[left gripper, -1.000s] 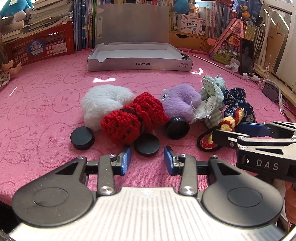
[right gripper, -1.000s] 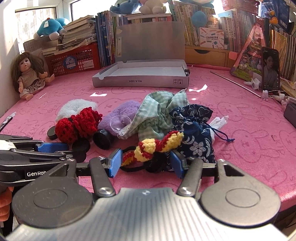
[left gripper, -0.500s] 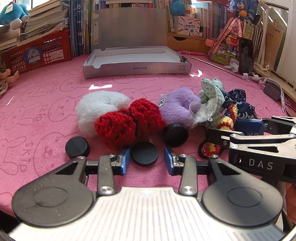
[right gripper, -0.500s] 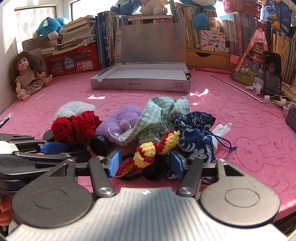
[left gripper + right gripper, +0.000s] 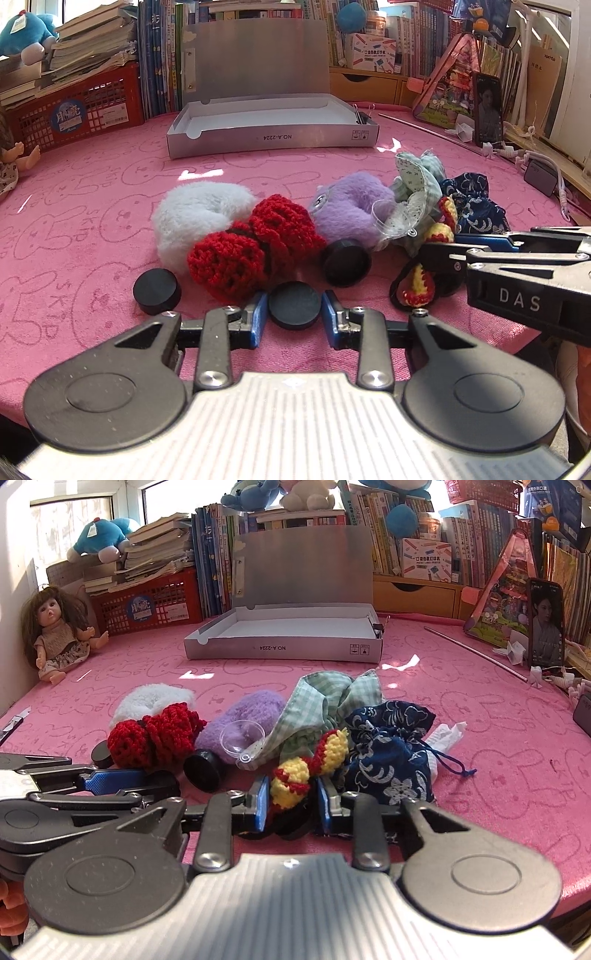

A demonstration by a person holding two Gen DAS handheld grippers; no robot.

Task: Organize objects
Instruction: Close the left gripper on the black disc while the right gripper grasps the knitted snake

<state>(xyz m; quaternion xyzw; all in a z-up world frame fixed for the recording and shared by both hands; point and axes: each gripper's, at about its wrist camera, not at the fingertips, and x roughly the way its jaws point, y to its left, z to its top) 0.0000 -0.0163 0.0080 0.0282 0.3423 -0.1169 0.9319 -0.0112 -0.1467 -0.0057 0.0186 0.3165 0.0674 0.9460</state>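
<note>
Black disc: lies flat on the pink cloth, between the two blue pads of my left gripper. The pads sit close on either side, yet I cannot tell whether they press the disc or merely flank it.

Yellow-and-red crochet band: sits between the pads of my right gripper, its black elastic loop under the jaws. The jaws look closed in on the yarn, though whether they truly hold it I cannot tell.

Around the disc: a second disc at ten o'clock, a tilted third at one o'clock, and the red crochet bow at eleven o'clock, touching a white fluffy band. A purple fluffy band, a checked cloth piece and a blue patterned pouch lie heaped toward two o'clock.

Open grey box: at twelve o'clock, well apart from the heap, with its lid upright.

Step in hand, as I judge it: both tools are at the grasping stage of the sorting, one item each. The next move calls for firm closure, a clean lift free of neighbouring yarn, then carriage forward to the box, if that is the destination.
</note>
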